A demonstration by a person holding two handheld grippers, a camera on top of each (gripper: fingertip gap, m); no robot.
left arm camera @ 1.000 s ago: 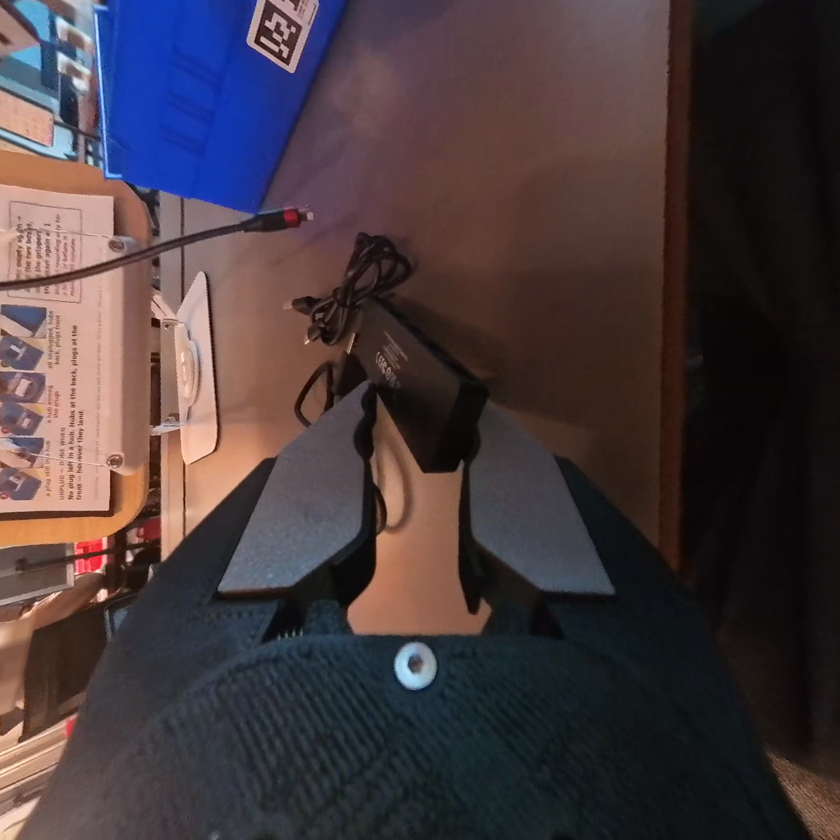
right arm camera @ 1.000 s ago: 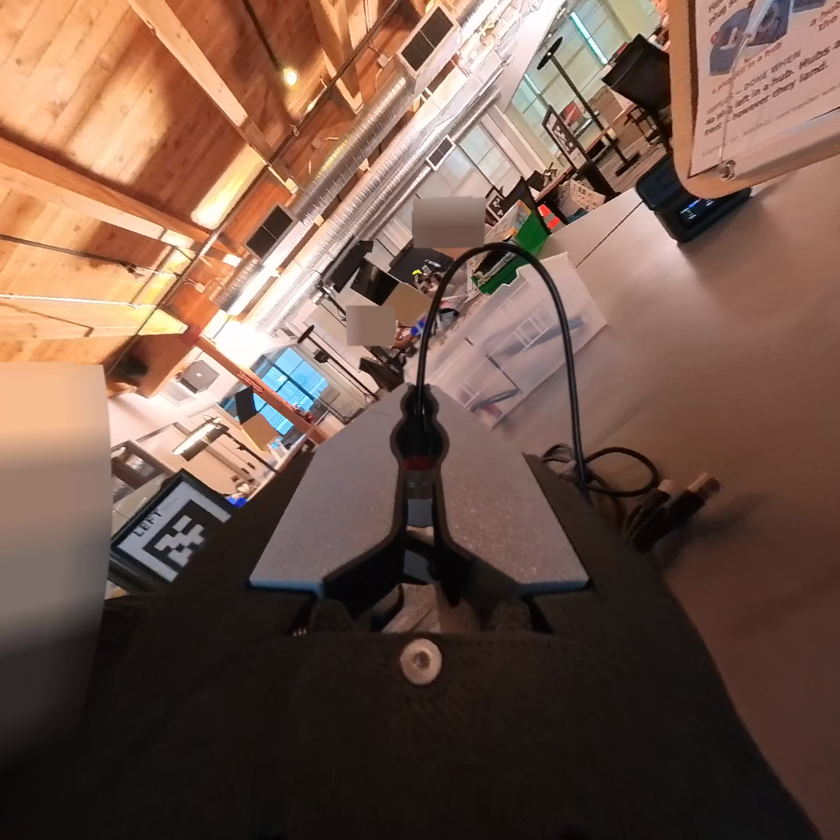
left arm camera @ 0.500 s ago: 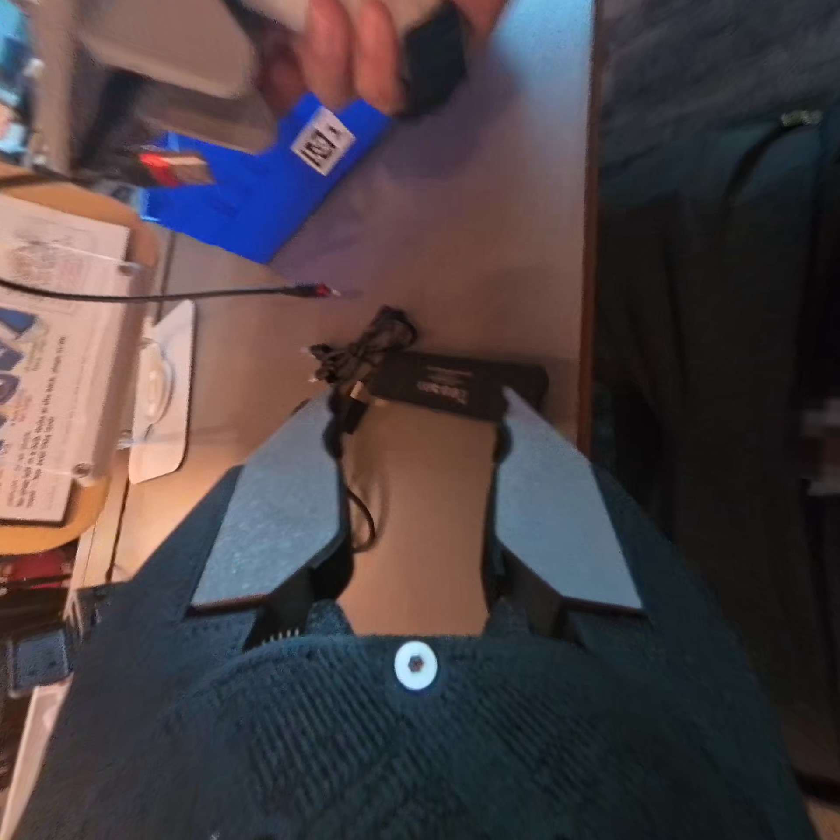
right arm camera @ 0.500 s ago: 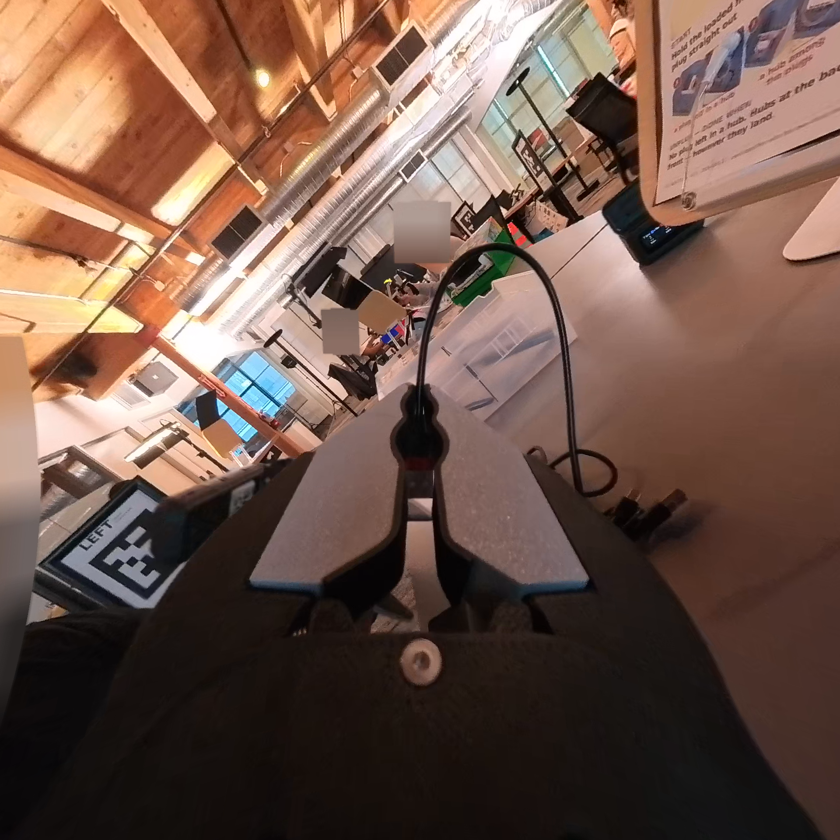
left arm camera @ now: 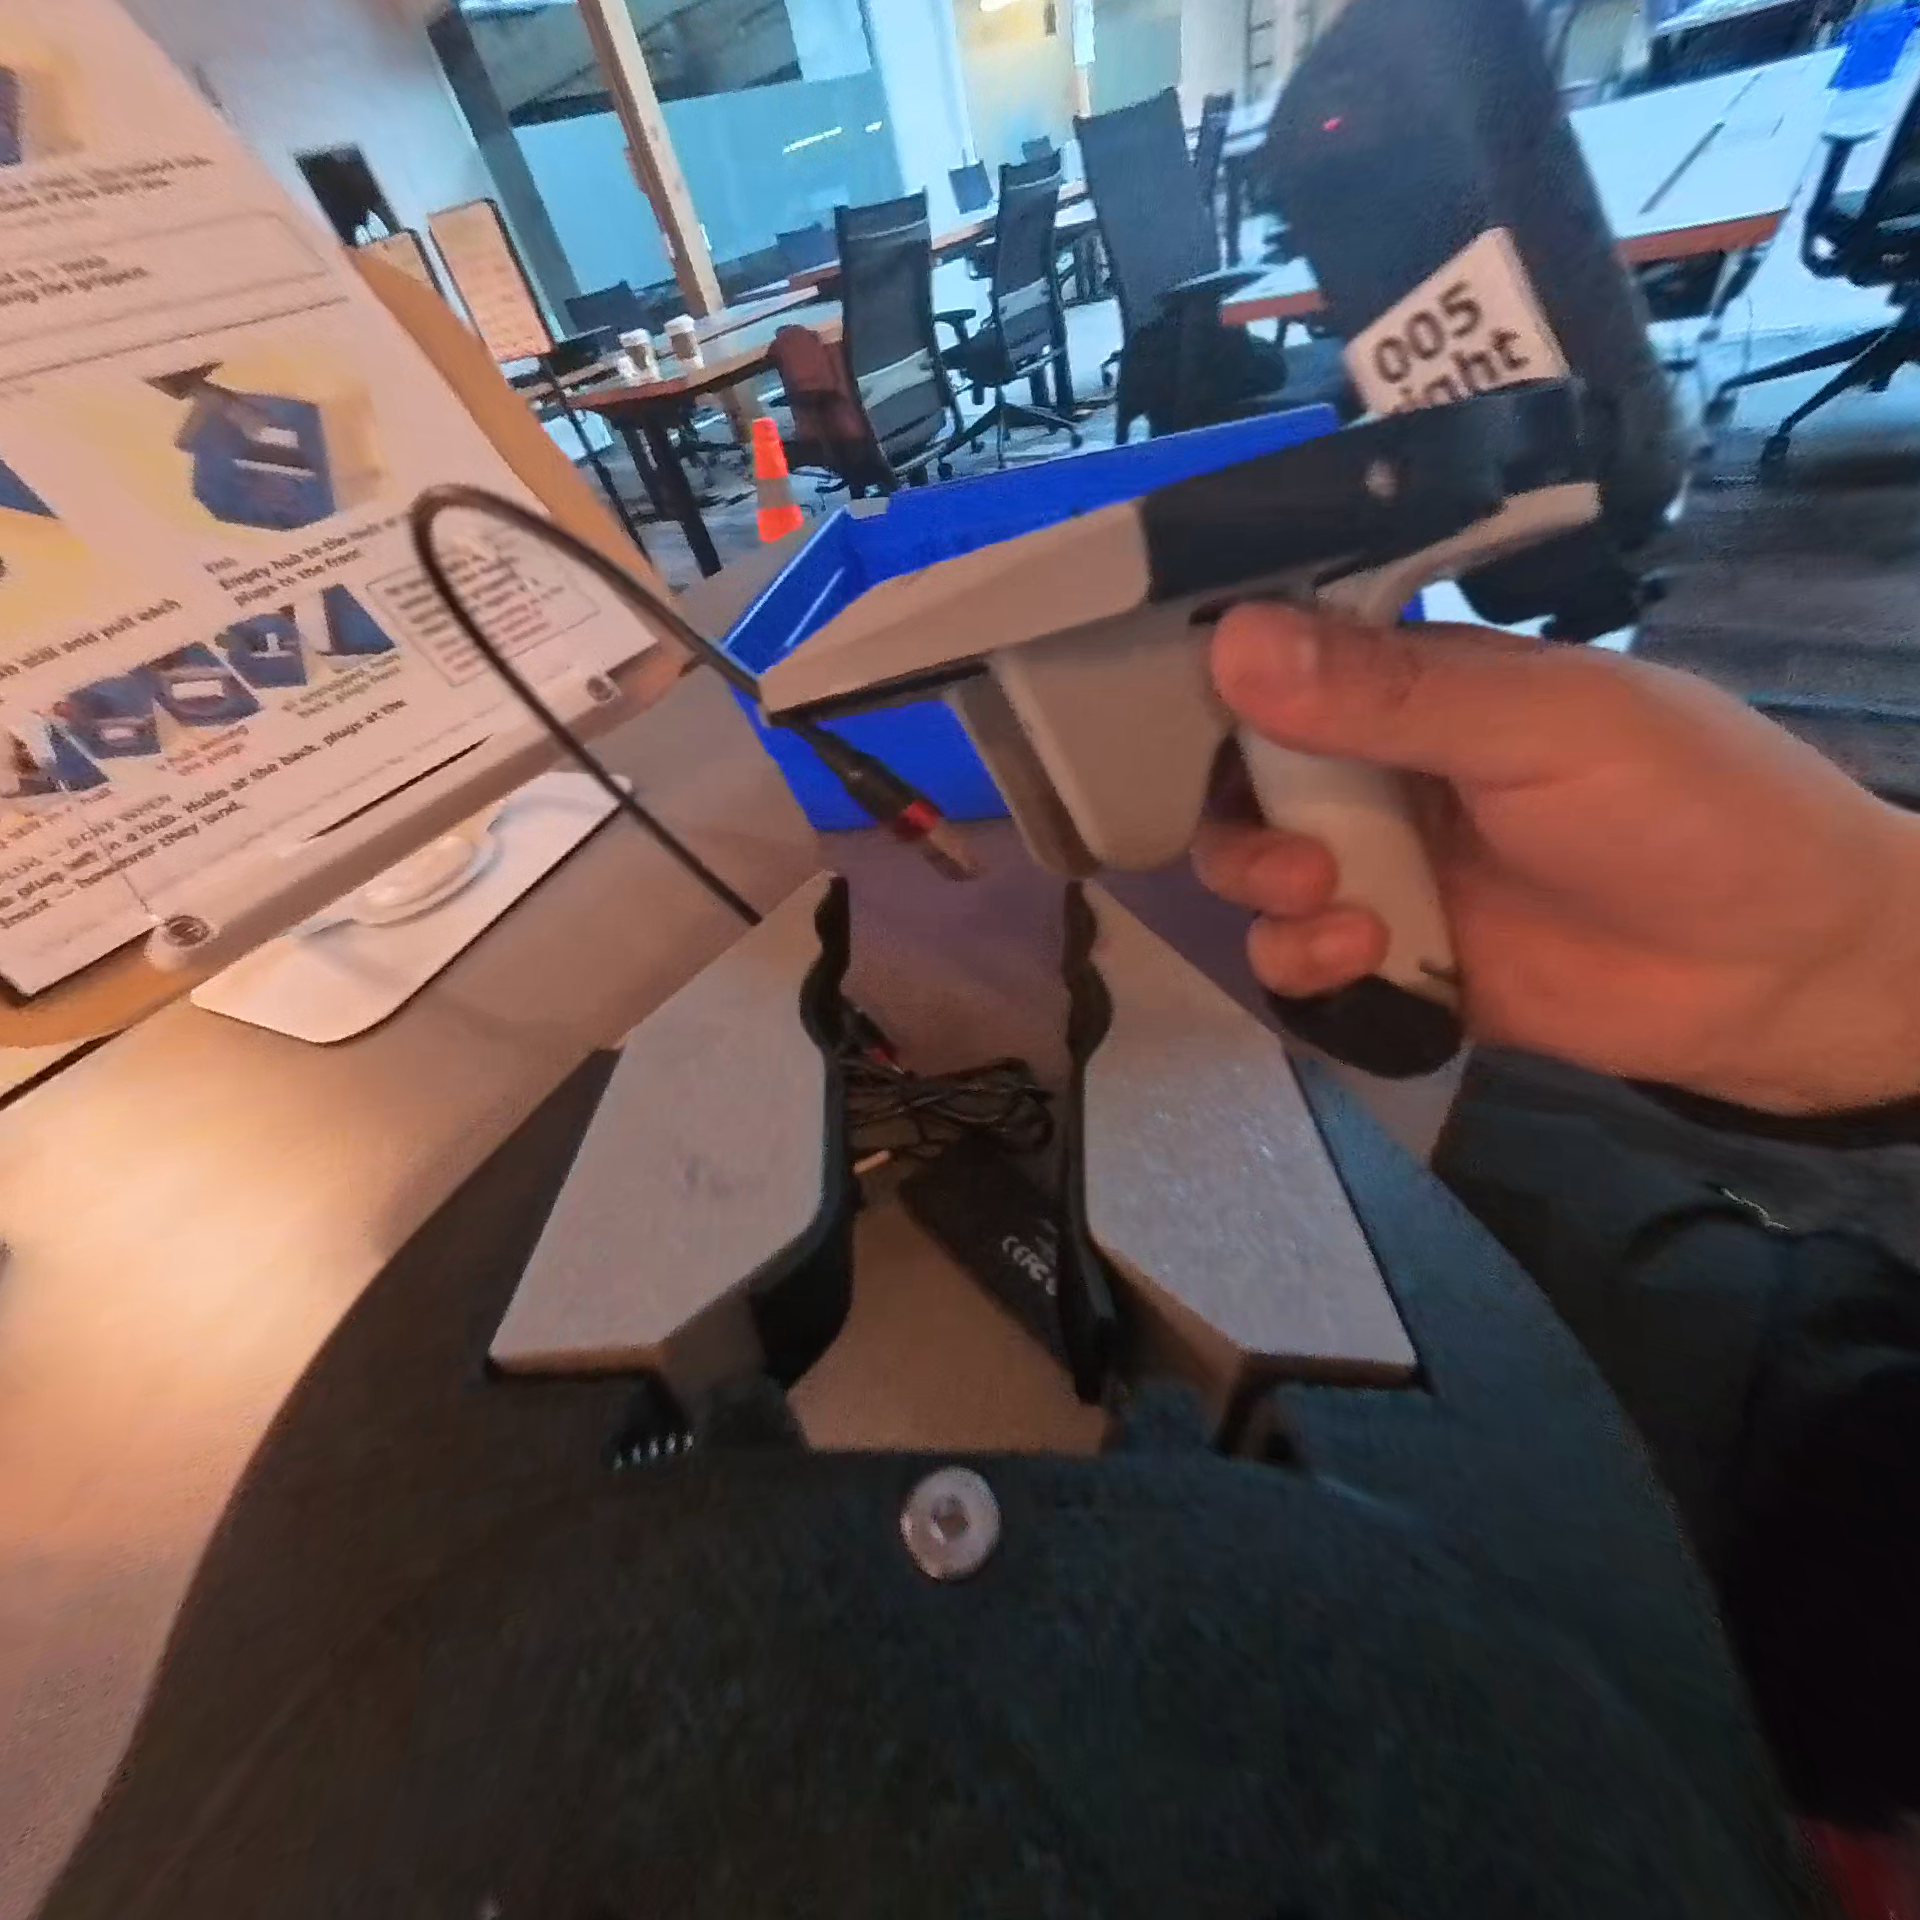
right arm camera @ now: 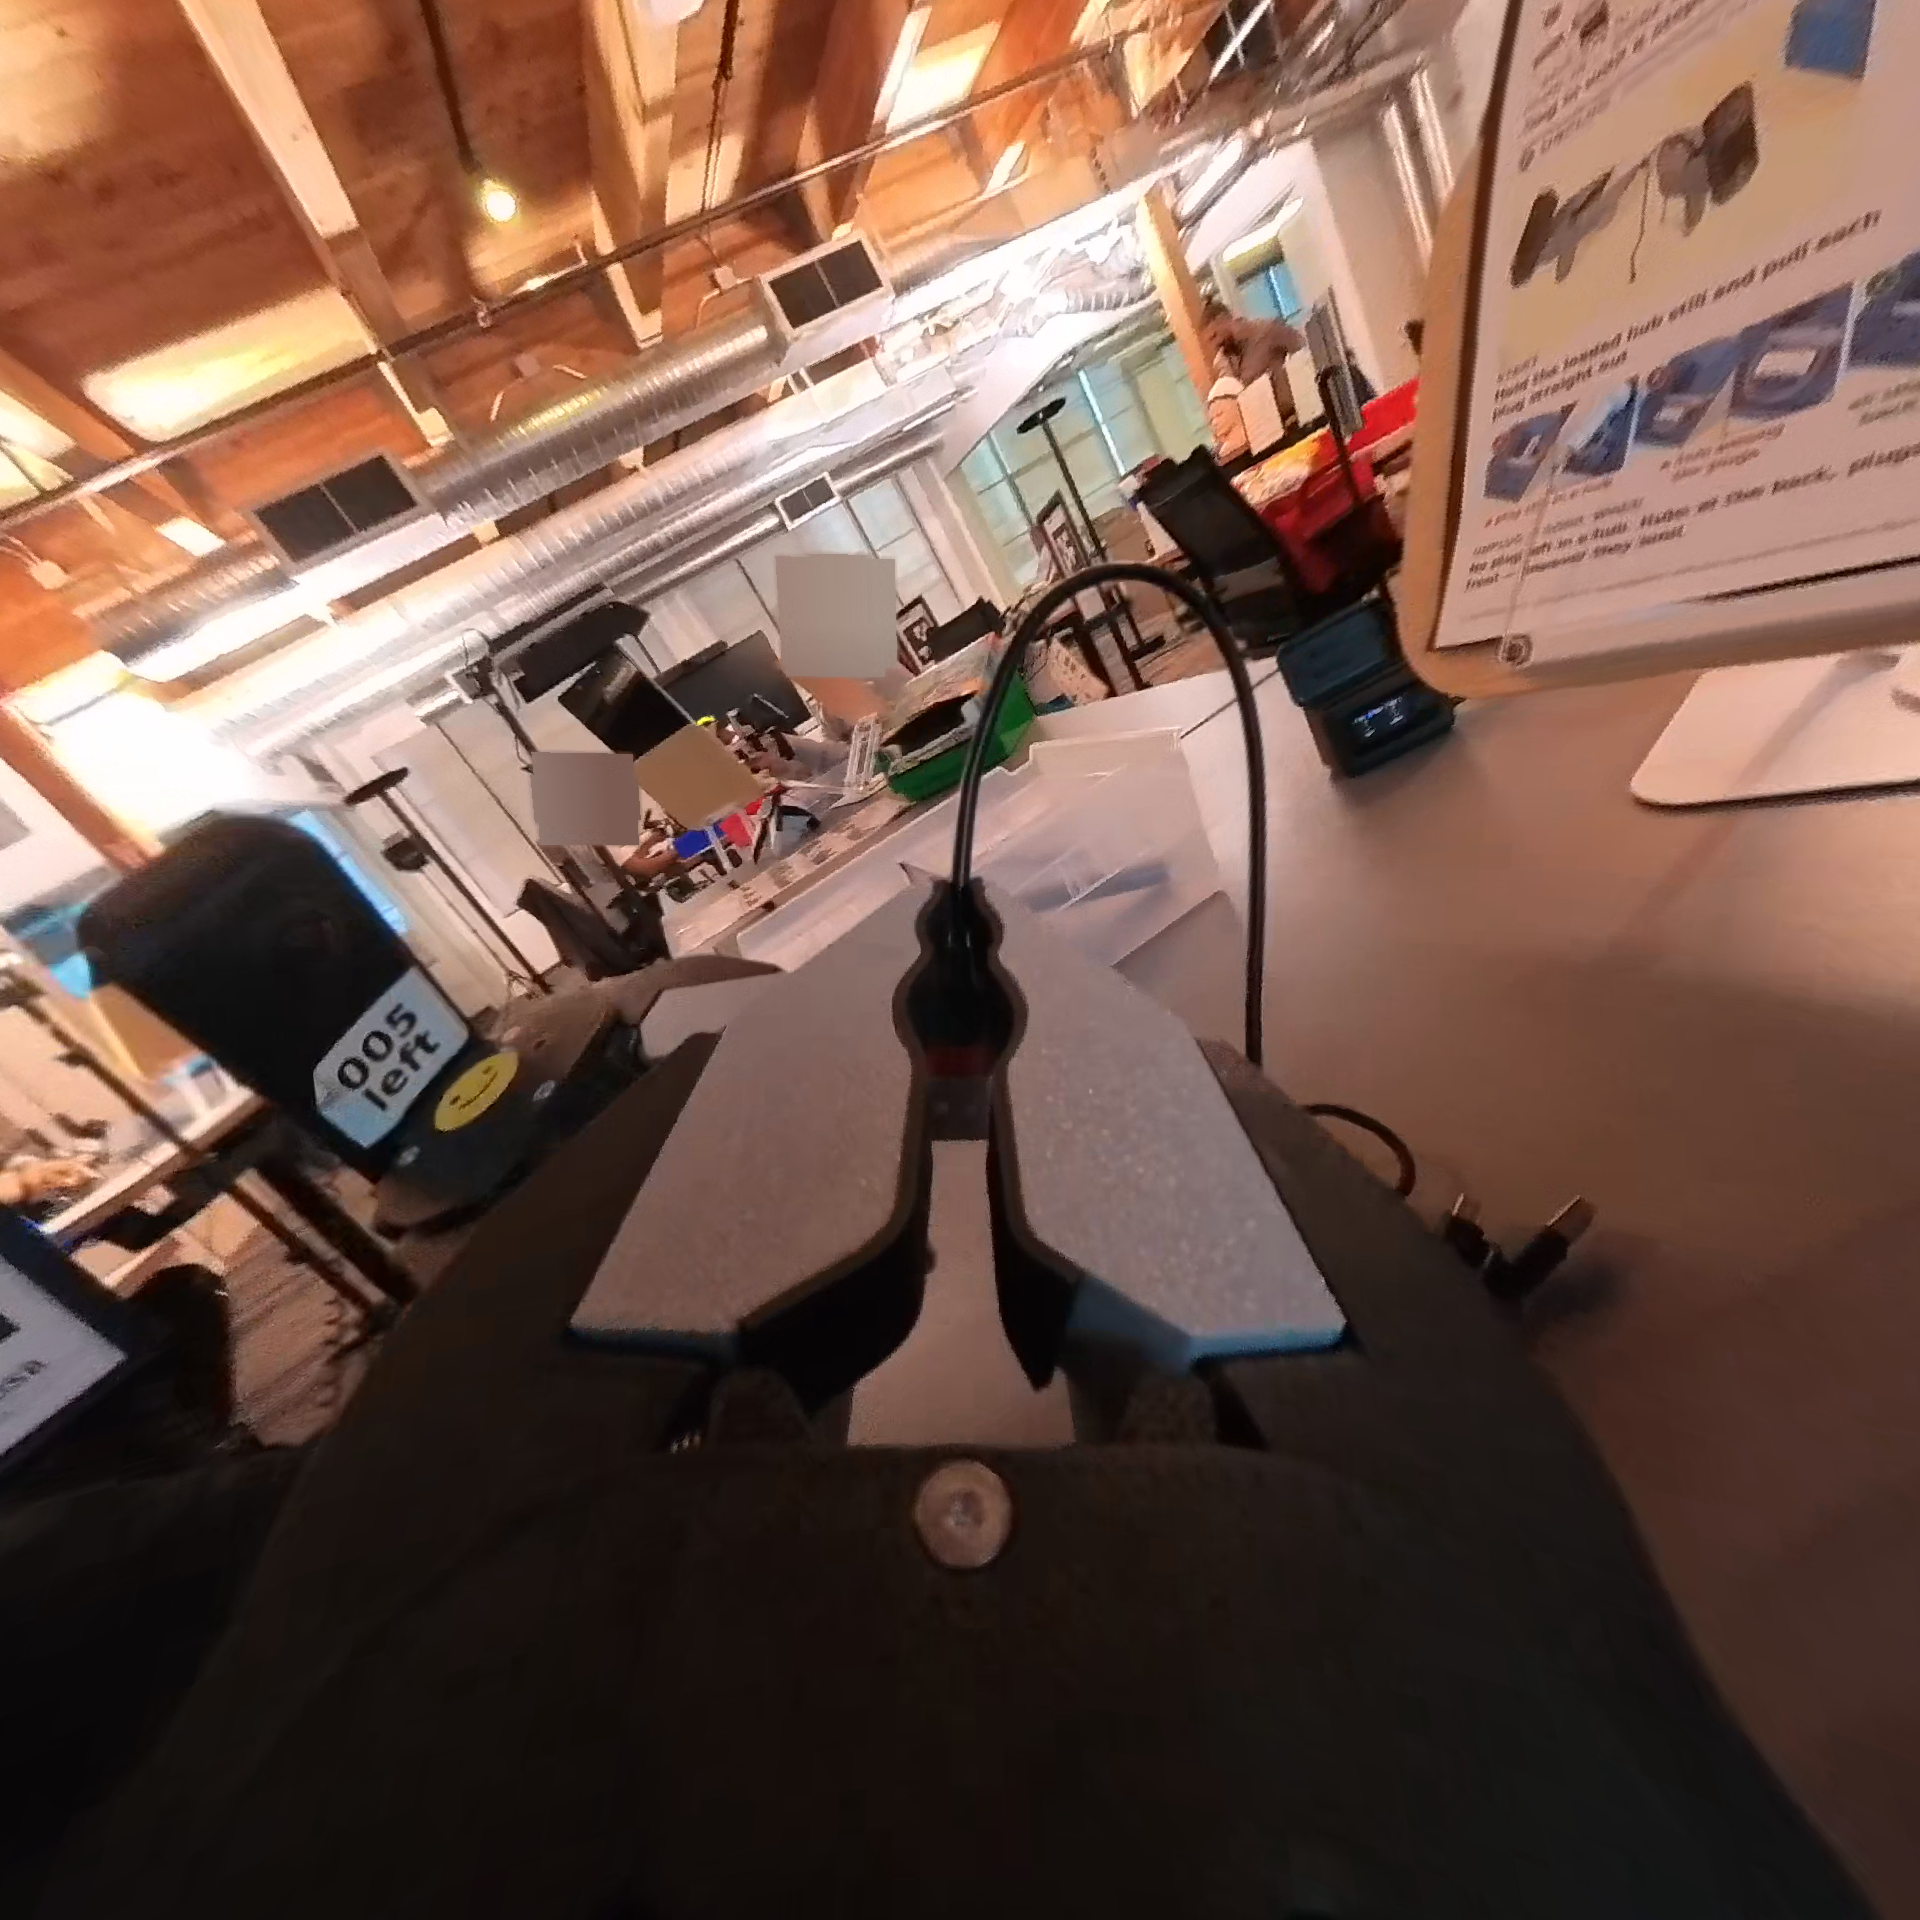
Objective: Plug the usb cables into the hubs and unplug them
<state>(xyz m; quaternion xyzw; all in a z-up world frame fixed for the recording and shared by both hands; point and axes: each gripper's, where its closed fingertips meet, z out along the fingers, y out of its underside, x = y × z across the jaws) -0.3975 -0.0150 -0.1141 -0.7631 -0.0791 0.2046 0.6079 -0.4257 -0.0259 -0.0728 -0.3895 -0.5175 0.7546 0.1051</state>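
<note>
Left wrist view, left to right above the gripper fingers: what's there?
Instruction sheet → cable loop → red-collared plug → right gripper body → hand on its handle.

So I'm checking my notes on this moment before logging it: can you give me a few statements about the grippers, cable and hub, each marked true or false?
1. The right gripper is shut on the USB plug. True.
2. The left gripper holds the black hub. False: it is open, and the hub lies on the table below it.
3. The cable arches up from the held plug and comes back down. True.
4. The held plug sits in a port of the hub. False: it hangs free in the air above the table.
5. A blue bin stands on the table behind the right gripper, seen from the left wrist. True.
</note>
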